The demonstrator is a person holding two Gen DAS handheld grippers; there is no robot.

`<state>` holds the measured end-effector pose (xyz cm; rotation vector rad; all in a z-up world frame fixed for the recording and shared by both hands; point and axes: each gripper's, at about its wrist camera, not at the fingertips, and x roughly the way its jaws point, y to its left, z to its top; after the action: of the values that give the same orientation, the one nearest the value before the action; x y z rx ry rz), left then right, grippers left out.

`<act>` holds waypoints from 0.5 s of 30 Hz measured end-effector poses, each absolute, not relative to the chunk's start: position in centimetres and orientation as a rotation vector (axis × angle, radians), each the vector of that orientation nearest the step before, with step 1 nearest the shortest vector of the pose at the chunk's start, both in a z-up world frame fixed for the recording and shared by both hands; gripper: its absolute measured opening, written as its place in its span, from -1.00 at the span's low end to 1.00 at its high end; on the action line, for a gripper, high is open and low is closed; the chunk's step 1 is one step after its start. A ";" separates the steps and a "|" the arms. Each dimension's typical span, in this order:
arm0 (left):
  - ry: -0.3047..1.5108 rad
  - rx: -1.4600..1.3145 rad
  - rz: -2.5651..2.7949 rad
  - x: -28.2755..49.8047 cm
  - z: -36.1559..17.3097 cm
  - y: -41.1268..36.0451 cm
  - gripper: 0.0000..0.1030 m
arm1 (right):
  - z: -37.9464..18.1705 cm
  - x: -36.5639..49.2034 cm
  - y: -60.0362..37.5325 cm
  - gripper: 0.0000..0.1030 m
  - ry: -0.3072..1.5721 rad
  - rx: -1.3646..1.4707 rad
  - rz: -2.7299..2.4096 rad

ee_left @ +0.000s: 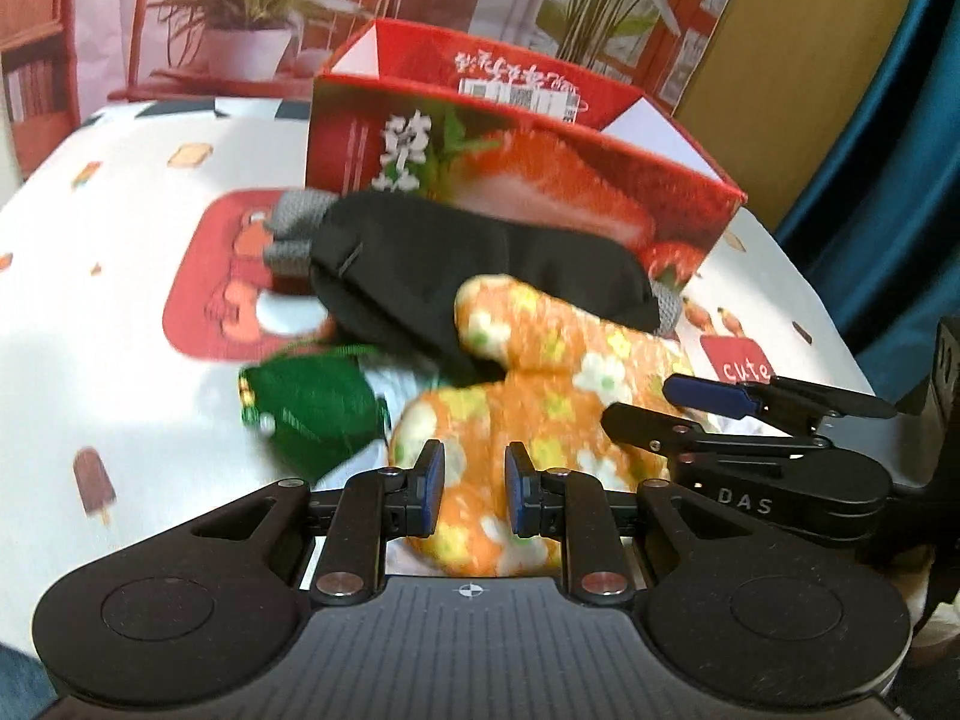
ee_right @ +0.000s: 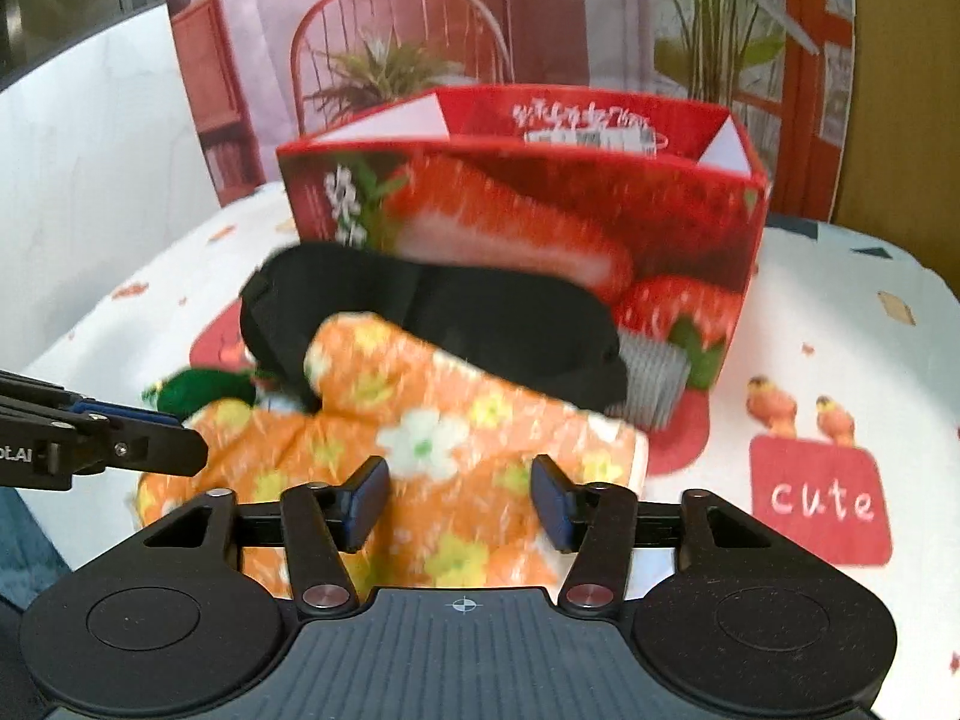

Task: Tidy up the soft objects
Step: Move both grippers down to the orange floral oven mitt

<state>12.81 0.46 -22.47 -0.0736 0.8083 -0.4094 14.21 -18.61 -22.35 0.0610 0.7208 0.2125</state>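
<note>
Your strawberry box [ee_right: 528, 228] stands open-topped on the tabletop [ee_right: 840, 312]; the orange floral mitt [ee_right: 456, 420] lies before it, under the black eye mask [ee_right: 432, 306]. Right claw [ee_right: 459, 501] apart, left claw [ee_left: 474, 495] narrowly apart, neither gripping: straddle the mitt fully before closing.

- The place looked like a staged home corner, not a real living room.
- A printed backdrop [ee_right: 540, 30] of a red chair, potted plants and shelves stood behind.
- A cartoon tablecloth [ee_left: 120, 312] covered the table.
- A teal curtain [ee_left: 888, 180] hung beside it.
</note>
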 end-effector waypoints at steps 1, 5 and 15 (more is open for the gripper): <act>0.807 -0.076 -0.410 12.7 -22.6 0.6 -0.56 | -22.7 14.0 -18.5 0.05 0.716 0.053 0.213; 0.787 -0.083 -0.400 12.1 -22.6 1.0 -0.56 | -23.5 13.8 -18.4 0.09 0.693 0.030 0.216; 0.786 -0.086 -0.335 11.8 -22.9 1.2 -0.56 | -25.7 13.6 -20.4 0.31 0.638 0.120 0.246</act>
<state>11.85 1.24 -22.90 -0.0861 0.7863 -0.3351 13.56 -20.42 -25.71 0.1198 0.6376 0.2456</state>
